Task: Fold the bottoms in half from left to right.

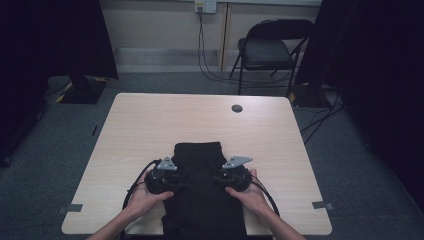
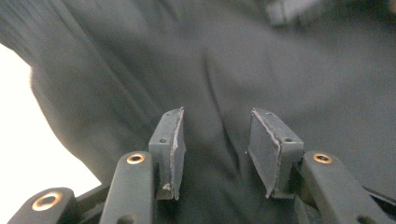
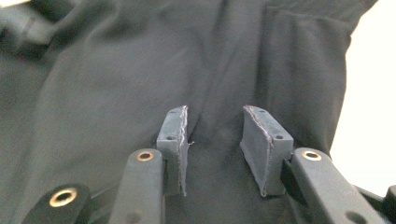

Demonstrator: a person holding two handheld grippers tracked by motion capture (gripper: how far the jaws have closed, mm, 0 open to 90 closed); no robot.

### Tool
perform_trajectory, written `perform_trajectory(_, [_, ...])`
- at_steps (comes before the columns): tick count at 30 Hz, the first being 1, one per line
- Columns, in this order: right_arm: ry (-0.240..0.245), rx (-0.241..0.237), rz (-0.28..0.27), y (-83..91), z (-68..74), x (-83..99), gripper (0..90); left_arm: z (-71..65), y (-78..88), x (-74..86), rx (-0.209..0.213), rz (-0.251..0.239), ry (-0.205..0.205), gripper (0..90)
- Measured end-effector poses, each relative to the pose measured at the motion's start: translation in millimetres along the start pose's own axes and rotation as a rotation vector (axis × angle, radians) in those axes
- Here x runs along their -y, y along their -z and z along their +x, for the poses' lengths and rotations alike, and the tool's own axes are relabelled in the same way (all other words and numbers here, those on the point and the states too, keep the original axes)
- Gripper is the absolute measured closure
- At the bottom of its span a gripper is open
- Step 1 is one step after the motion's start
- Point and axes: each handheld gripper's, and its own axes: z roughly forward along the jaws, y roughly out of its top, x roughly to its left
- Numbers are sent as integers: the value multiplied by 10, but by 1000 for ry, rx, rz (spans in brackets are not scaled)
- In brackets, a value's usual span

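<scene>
Lying at the tabletop's (image 1: 150,120) near edge, a black garment (image 1: 200,165) sits under both tongs, left (image 2: 215,154) and right (image 3: 215,149), each spread wide, gripping nothing.

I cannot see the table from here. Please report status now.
Left claw open, right claw open, both over black garment. Garment lies on table, hanging off near edge. Nothing in the way.

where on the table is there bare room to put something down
The far half of the table is bare, from the black cloth out to the far edge, save a small round cap. Bare strips also run along the left and right edges. The near middle is crowded: the cloth, the left gripper and the right gripper.
</scene>
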Motion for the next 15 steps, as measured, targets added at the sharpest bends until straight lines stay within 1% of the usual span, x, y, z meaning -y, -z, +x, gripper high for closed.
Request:
perform_trajectory(2, [15, -36, 16, 84, 108, 62, 609, 19, 37, -72, -12, -56, 8, 554])
perform_trajectory(3, [27, -45, 22, 126, 162, 97, 609, 49, 13, -108, -10, -62, 11, 554])
perform_trajectory(4, [29, -58, 29, 177, 219, 136, 609, 65, -17, -121, -12, -62, 11, 554])
perform_trajectory(5, [32, -61, 36, 205, 247, 154, 607, 85, -65, -127, -28, -56, 11, 554])
perform_trajectory(6, [45, -62, 49, 236, 275, 164, 582, 111, -117, -128, -36, -39, 1, 560])
perform_trajectory(7, [64, -55, 55, 261, 284, 159, 541, 128, -173, -117, -38, -23, 7, 560])
perform_trajectory(8, [69, -31, 31, 295, 272, 141, 523, 138, -222, -99, -47, -3, 9, 562])
perform_trajectory(9, [44, -25, -6, 332, 229, 107, 494, 144, -266, -79, -55, 27, 1, 566])
perform_trajectory(10, [13, -14, -40, 364, 165, 57, 457, 131, -286, -57, -58, 21, -6, 566])
perform_trajectory(12, [-36, 36, -88, 394, 8, -62, 390, 115, -289, -59, -68, 22, 16, 566])
perform_trajectory(13, [-49, 41, -97, 382, -50, -97, 378, 103, -290, -58, -73, 22, 19, 565])
perform_trajectory(14, [-64, 43, -103, 353, -130, -142, 372, 87, -286, -51, -82, 23, 1, 562])
perform_trajectory(15, [-78, 58, -110, 303, -214, -194, 351, 73, -283, -41, -80, 21, 3, 562])
